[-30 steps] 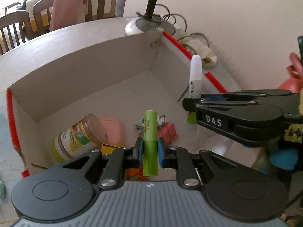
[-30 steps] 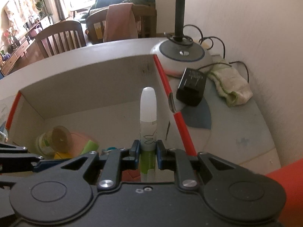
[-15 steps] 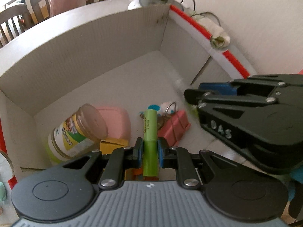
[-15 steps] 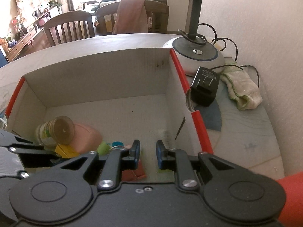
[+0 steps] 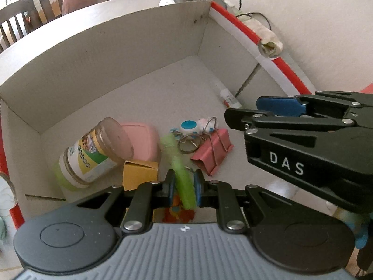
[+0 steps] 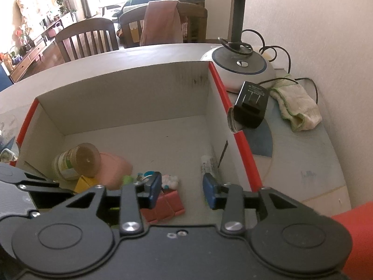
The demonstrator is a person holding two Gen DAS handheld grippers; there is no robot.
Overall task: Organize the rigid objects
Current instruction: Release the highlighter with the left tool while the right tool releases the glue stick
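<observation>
A cardboard box [image 5: 116,53] with red edges holds a jar [image 5: 93,154], a pink case [image 5: 142,140], a yellow block [image 5: 139,175], a pink binder clip [image 5: 212,151] and a keychain [image 5: 191,128]. My left gripper [image 5: 183,187] hangs over the box's near side with a blurred green tube [image 5: 181,175] between its pads, jaws slightly parted. My right gripper [image 6: 181,190] is open and empty above the box floor; it also shows in the left wrist view [image 5: 275,109]. The white tube [image 6: 208,163] lies on the floor by the right wall [image 5: 227,94].
A lamp base [image 6: 242,70], a black power adapter [image 6: 250,103] and a folded cloth [image 6: 296,107] lie on the table right of the box, near the wall. Wooden chairs [image 6: 88,37] stand beyond the table's far edge.
My right gripper opened and the white tube dropped to the box floor. My left gripper's jaws have loosened and the green tube is tilting and blurred. Both grippers moved lower over the box.
</observation>
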